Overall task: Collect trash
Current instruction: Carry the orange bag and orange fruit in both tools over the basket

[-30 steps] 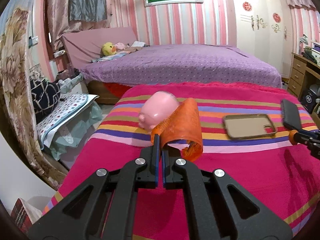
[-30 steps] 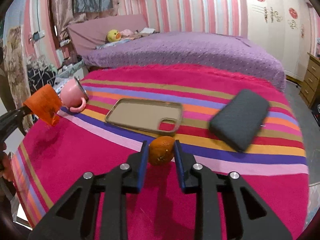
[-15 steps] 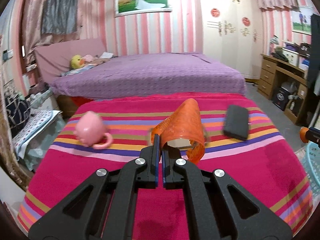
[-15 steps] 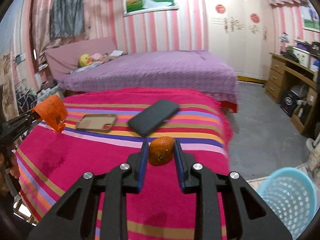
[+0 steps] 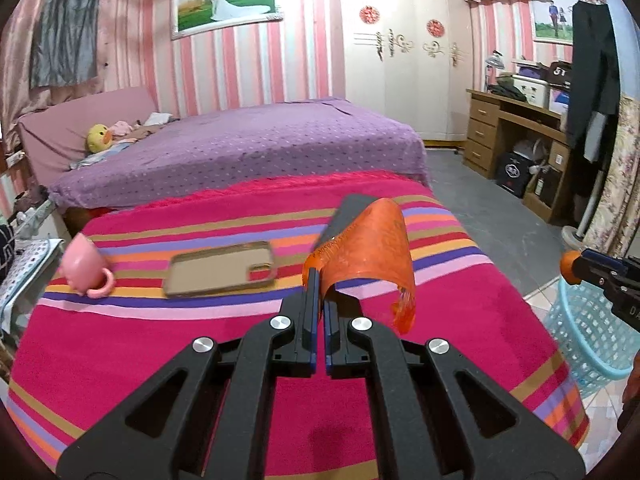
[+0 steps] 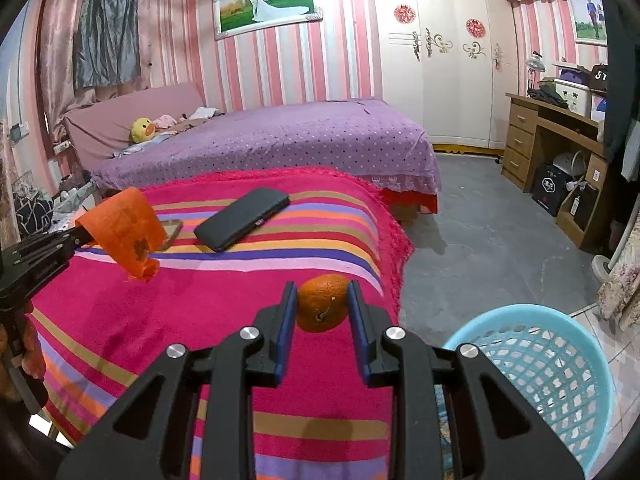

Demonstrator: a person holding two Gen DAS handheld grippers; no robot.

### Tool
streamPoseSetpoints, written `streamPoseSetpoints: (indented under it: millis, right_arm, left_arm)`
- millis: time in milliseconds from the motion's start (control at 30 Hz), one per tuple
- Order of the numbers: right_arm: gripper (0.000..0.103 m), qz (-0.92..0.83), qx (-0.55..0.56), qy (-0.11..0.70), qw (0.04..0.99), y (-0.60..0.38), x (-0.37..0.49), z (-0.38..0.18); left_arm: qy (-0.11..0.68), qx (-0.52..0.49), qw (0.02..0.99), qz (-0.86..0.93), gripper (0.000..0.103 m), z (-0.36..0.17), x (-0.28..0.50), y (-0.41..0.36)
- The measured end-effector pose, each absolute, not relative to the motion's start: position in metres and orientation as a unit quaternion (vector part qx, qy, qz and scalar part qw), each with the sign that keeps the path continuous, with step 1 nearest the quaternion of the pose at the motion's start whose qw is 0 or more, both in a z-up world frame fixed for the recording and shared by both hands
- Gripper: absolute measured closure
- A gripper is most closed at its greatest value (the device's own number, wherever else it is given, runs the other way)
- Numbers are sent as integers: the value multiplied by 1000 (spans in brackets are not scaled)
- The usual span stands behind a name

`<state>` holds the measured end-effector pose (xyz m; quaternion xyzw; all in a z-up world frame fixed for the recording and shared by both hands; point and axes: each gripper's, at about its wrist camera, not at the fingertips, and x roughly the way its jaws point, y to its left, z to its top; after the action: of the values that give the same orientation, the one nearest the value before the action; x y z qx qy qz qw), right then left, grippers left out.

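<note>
My left gripper (image 5: pixel 319 280) is shut on a curled orange plastic wrapper (image 5: pixel 368 240) and holds it above the striped table cover (image 5: pixel 160 320). The wrapper also shows in the right wrist view (image 6: pixel 124 232), at the left. My right gripper (image 6: pixel 322 300) is shut on a small orange (image 6: pixel 323 302), held above the table's right edge, left of the light blue mesh basket (image 6: pixel 540 380). In the left wrist view the orange (image 5: pixel 569 266) and right gripper hang above the basket (image 5: pixel 588 332) at the far right.
On the striped cover lie a black phone (image 6: pixel 242 218), a tan phone case (image 5: pixel 220 268) and a tipped pink mug (image 5: pixel 82 264). Behind is a purple bed (image 5: pixel 240 152). A wooden desk (image 6: pixel 560 152) stands at the right across the grey floor.
Both grippers have swung to the right with their loads. The right gripper now hangs over the table's right edge and the basket is nearer and larger in its view.
</note>
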<state>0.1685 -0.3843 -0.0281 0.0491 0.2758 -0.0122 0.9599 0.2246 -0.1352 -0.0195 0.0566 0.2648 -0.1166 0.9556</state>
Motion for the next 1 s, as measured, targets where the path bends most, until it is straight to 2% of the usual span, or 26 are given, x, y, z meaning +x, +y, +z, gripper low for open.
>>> streamPoseSetpoints:
  millis: [467, 1000]
  right_arm:
    - [77, -73, 56, 261, 961, -463, 134, -23]
    - [77, -147, 116, 246, 951, -543, 100, -27]
  left_arm:
    - [258, 80, 953, -134, 103, -15, 205, -211]
    - [272, 92, 931, -224, 103, -25, 175, -307]
